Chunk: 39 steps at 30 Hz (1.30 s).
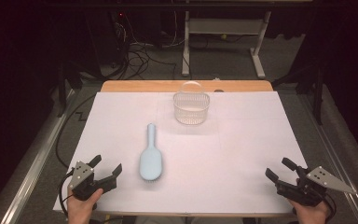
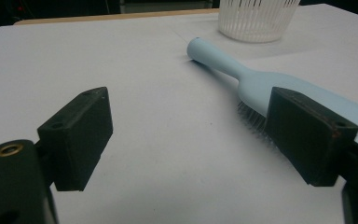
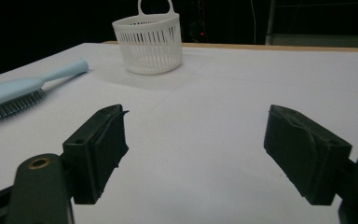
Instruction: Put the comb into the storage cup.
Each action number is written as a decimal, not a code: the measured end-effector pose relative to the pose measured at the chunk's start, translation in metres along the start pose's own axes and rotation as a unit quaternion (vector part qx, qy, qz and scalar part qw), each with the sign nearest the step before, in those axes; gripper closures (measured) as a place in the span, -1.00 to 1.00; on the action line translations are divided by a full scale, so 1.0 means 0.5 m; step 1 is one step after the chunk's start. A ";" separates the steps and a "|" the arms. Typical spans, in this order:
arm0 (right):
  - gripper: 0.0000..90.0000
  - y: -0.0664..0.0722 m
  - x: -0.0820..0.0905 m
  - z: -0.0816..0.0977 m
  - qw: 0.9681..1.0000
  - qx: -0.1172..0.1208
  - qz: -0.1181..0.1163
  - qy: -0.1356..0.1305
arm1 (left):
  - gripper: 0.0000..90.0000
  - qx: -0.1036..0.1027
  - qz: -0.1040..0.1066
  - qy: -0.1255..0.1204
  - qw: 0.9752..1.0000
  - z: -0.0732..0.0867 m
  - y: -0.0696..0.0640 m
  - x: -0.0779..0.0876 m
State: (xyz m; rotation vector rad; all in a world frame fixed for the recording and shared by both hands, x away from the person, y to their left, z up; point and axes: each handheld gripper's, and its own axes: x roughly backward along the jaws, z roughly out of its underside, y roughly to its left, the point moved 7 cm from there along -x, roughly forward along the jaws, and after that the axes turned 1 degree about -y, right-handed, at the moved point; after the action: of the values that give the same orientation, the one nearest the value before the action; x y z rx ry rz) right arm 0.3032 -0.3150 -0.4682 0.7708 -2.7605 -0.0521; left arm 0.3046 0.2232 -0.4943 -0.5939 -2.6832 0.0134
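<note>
A light blue hairbrush (image 1: 150,156) lies bristles down on the white table cover, handle pointing away toward a white slatted basket (image 1: 191,106) with a hoop handle. My left gripper (image 1: 106,167) rests at the front left corner, open, with nothing between its jaws; the brush head sits just to its right. In the left gripper view the hairbrush (image 2: 261,84) runs behind the right jaw, and the basket (image 2: 256,18) stands beyond it. My right gripper (image 1: 278,169) is open at the front right, empty. From there the hairbrush (image 3: 23,88) is far left and the basket (image 3: 149,44) ahead.
The white cover (image 1: 242,154) spans the table, with a strip of wooden tabletop (image 1: 158,86) showing at the far edge. Beyond it are a desk frame (image 1: 223,42) and cables on the floor. Metal rails run along both sides of the table.
</note>
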 end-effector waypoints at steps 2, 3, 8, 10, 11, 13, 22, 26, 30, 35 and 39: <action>-0.52 0.000 0.000 0.000 1.000 0.001 -0.001 0.001 | -0.64 0.000 0.000 0.000 1.000 0.000 -0.001 0.000; -0.52 0.000 -0.001 0.001 1.000 0.002 -0.003 0.002 | -0.64 -0.001 0.000 0.000 1.000 -0.001 -0.002 -0.001; -0.52 0.003 -0.002 0.002 1.000 0.005 -0.006 0.006 | -0.64 -0.002 0.002 -0.002 1.000 -0.006 -0.005 -0.002; -0.52 0.003 -0.002 0.002 1.000 0.005 -0.005 0.005 | -0.64 -0.004 0.004 -0.002 1.000 -0.008 -0.006 -0.004; -0.52 0.003 -0.002 0.002 1.000 0.006 -0.005 0.005 | -0.64 -0.004 0.005 -0.003 1.000 -0.009 -0.007 -0.004; -0.51 0.003 -0.001 0.001 1.000 0.007 -0.005 0.002 | -0.64 -0.004 0.006 -0.003 1.000 -0.010 -0.009 -0.005; -0.50 0.003 0.000 0.000 1.000 0.007 -0.006 0.001 | -0.64 -0.005 0.010 -0.004 1.000 -0.017 -0.012 -0.011; -0.50 0.003 -0.001 0.001 1.000 0.009 -0.007 0.002 | -0.64 -0.003 0.016 0.000 1.000 -0.017 -0.016 -0.016; -0.50 0.003 -0.001 0.001 1.000 0.008 -0.007 0.003 | -0.64 0.000 0.020 0.001 1.000 -0.020 -0.018 -0.018; -0.50 0.003 -0.003 0.002 1.000 0.007 -0.009 0.006 | -0.63 -0.003 0.022 0.000 1.000 -0.027 -0.022 -0.022; -0.50 0.002 -0.003 0.003 1.000 0.008 -0.008 0.006 | -0.63 -0.007 0.025 0.000 1.000 -0.032 -0.025 -0.026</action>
State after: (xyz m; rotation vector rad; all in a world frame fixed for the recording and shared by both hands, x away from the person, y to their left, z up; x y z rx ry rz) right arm 0.3035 -0.3135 -0.4697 0.7941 -2.7465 -0.0291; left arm 0.3164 0.2053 -0.4832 -0.6662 -2.6688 0.0088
